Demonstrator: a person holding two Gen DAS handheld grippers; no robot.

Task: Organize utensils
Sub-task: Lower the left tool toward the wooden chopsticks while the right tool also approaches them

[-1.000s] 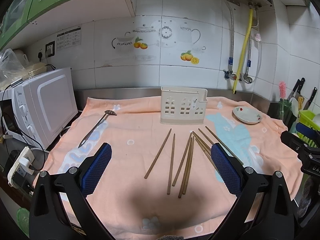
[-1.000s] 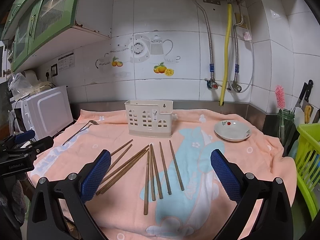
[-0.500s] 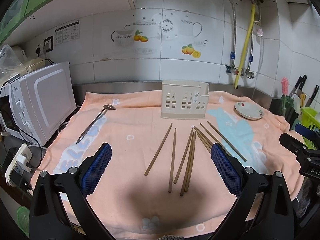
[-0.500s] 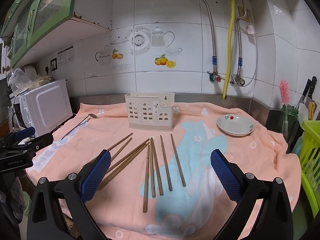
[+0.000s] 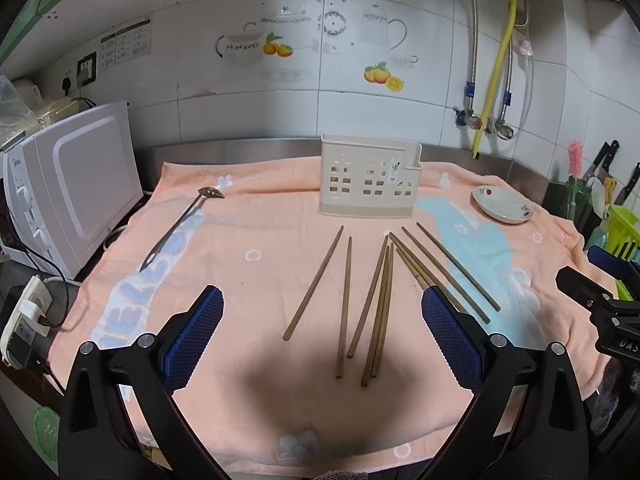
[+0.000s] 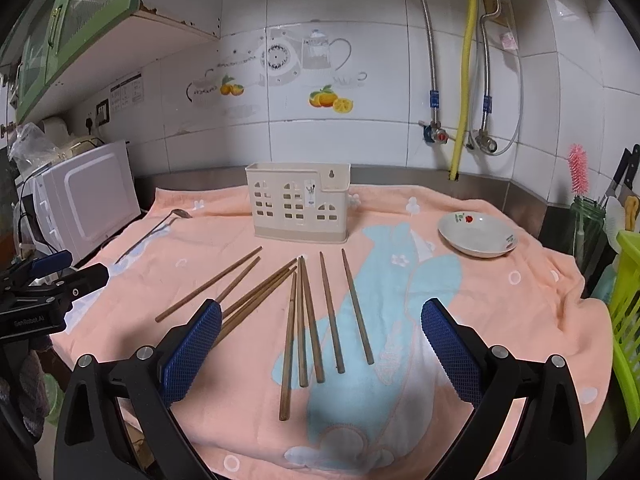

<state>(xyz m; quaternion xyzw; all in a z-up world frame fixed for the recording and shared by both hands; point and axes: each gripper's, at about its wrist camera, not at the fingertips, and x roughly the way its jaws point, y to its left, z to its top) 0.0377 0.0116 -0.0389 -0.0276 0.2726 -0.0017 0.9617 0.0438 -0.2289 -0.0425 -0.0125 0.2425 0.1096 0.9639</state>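
Chopsticks (image 6: pixel 304 320) lie loose on the peach towel (image 5: pixel 256 288), right in front of both tools. The left hand-held gripper (image 5: pixel 322 336) is wide open and holds nothing. The right hand-held gripper (image 6: pixel 320 350) is wide open too, with nothing in it. The sticks spread like a fan: their near ends sit between the blue pads, and their far ends point ahead toward the holder. Some touch each other in the middle of the bunch. Farther ahead stands the cream holder (image 6: pixel 298 208), upright, and I can see nothing sticking out of it. A long metal spoon (image 5: pixel 180 228) lies ahead and to the left of the left hand-held gripper, its bowl at the far end. I think the job has not really begun: every stick and the spoon still need to go in the holder.
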